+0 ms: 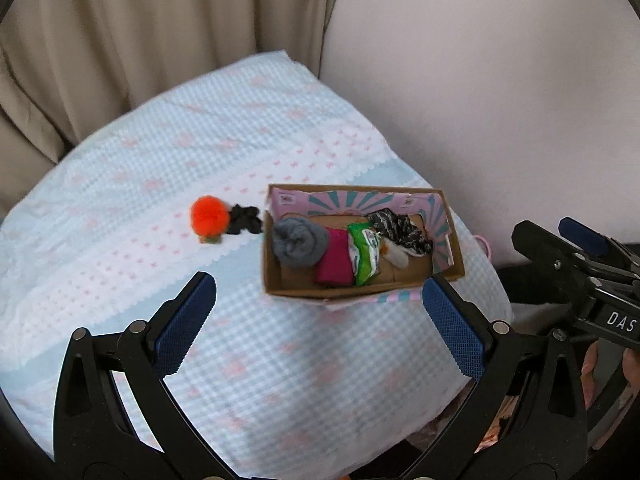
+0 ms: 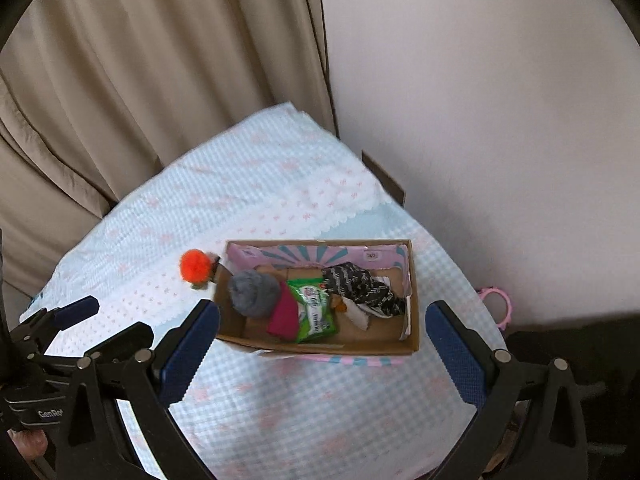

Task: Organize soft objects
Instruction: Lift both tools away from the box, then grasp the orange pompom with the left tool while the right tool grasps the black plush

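Note:
An open cardboard box (image 1: 276, 276) (image 2: 414, 320) sits on a blue checked bedspread (image 1: 280, 360) (image 2: 300, 400). Inside lie a grey rolled sock (image 1: 298, 242) (image 2: 254, 288), a magenta cloth (image 1: 336, 256) (image 2: 284, 314), a green tissue pack (image 1: 364, 252) (image 2: 314, 310) and a black patterned cloth (image 1: 400, 230) (image 2: 360, 286). An orange pompom (image 1: 209, 215) (image 2: 195, 266) and a black scrunchie (image 1: 246, 219) lie left of the box. My left gripper (image 1: 318, 300) is open and empty above the bed, in front of the box. My right gripper (image 2: 322, 326) is open and empty over the box's near wall.
Beige curtains (image 1: 120, 40) (image 2: 160, 60) hang behind the bed and a pale wall (image 1: 500, 80) (image 2: 500, 120) stands to the right. A pink ring-shaped object (image 2: 498, 304) lies off the bed's right edge. A cardboard flap (image 2: 384, 178) sticks up at the far bed edge.

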Tool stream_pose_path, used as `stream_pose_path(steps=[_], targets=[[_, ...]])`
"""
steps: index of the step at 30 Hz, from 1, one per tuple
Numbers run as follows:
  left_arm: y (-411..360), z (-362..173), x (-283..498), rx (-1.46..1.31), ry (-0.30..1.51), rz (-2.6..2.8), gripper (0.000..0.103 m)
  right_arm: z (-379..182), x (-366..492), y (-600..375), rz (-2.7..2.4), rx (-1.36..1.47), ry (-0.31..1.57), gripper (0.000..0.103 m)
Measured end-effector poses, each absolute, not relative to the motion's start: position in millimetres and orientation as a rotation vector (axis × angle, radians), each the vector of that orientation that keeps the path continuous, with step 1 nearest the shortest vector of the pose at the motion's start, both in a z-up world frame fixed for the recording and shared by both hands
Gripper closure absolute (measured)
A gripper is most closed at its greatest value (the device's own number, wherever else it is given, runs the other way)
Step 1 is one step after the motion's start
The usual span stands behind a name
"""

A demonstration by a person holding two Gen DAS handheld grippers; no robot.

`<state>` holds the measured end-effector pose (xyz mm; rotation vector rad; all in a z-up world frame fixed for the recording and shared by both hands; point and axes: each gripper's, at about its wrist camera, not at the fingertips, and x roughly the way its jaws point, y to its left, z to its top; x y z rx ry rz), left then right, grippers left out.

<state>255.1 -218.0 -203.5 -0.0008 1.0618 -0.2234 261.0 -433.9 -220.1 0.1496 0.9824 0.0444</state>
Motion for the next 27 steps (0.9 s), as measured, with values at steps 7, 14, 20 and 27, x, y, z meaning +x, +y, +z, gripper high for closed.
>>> stream_pose_path(steps=[7, 14, 20, 27], targets=[[-155, -156, 199, -0.012, 0.931, -0.238, 0.0, -175, 195, -388, -0.002, 0.16, 0.869, 0.0], [-95, -144, 174, -0.032, 0.874, -0.249, 0.0, -155, 161, -341, -0.055, 0.114, 0.791, 0.0], [-45, -144, 174, -0.025, 0.851, -0.295, 0.0, -152, 152, -301, -0.06, 0.144, 0.749, 0.0], [-5, -167, 203, 0.011, 0.87, -0.338, 0.0, -163, 182, -248, 0.002, 0.111, 0.727, 0.0]])
